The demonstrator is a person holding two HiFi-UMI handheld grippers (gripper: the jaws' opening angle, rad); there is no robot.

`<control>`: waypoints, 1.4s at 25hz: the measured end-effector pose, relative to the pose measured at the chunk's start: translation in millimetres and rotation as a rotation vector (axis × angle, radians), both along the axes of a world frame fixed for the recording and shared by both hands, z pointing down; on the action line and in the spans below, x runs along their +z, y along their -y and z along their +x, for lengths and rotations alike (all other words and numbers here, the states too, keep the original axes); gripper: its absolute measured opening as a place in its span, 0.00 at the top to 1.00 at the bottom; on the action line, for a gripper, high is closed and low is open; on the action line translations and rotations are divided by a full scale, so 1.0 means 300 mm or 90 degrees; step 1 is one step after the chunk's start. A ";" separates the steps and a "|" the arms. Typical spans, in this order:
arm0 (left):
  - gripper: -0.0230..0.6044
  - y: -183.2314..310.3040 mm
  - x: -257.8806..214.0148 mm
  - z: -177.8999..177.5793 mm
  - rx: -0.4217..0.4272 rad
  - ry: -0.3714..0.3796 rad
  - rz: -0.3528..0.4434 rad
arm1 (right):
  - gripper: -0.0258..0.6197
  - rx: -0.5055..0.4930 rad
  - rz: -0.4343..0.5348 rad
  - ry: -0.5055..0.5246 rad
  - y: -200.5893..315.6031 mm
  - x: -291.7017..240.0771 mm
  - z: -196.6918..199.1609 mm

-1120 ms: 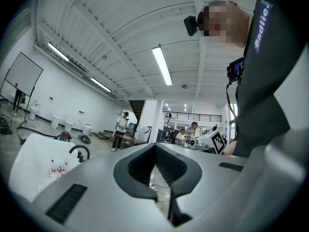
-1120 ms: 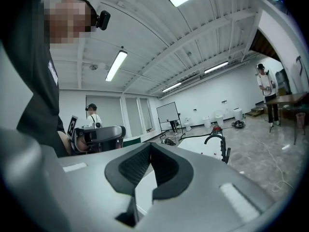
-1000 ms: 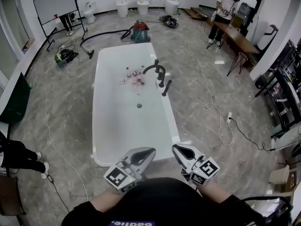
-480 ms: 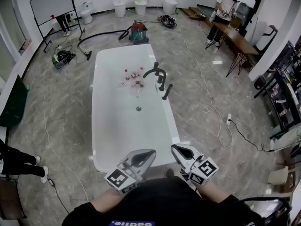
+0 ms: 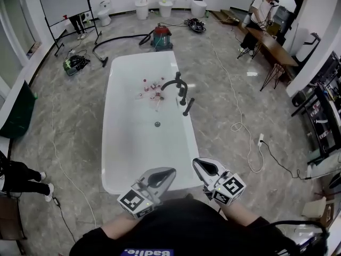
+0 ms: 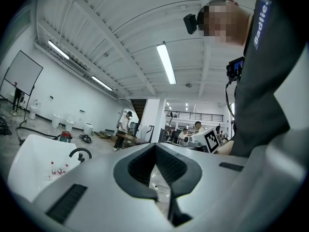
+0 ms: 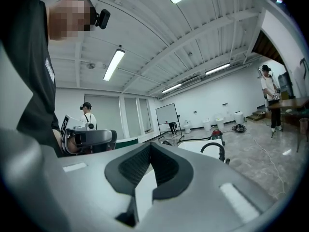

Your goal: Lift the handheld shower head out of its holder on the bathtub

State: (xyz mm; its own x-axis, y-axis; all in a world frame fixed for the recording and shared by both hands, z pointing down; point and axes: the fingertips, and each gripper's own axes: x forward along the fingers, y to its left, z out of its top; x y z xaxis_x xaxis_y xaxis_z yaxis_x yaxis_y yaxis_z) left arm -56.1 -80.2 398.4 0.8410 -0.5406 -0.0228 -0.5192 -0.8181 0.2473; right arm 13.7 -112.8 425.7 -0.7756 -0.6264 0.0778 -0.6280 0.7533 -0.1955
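Having stepped closer, we hold the left tool (image 5: 161, 177) and right tool (image 5: 207, 169) pressed together and empty just short of the bathtub (image 5: 108, 143), whose handheld shower head (image 5: 188, 106), seemingly upright in its holder, stands well ahead, still to be reached.

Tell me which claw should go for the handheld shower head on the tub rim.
Probably right. The shower head stands on the bathtub's right rim, on the right claw's side; the left claw would have to cross over. Both are shut and empty.
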 end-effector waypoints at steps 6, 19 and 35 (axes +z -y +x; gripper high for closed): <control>0.97 0.033 0.023 0.069 -0.005 -0.001 -0.006 | 0.96 0.004 -0.007 0.001 0.070 0.037 0.080; 0.97 0.092 0.051 0.114 -0.046 0.004 -0.022 | 0.94 -0.014 -0.003 -0.030 0.251 0.090 0.147; 0.97 0.150 0.070 0.156 -0.093 0.014 -0.030 | 0.85 -0.028 -0.031 -0.035 0.433 0.165 0.223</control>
State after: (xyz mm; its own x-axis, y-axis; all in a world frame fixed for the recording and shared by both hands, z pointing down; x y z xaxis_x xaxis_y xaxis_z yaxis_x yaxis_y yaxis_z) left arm -9.4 -125.1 419.3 0.7534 -0.6571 0.0230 -0.6374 -0.7214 0.2707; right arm 80.7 -242.7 475.3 -0.7962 -0.5858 0.1512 -0.6050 0.7710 -0.1987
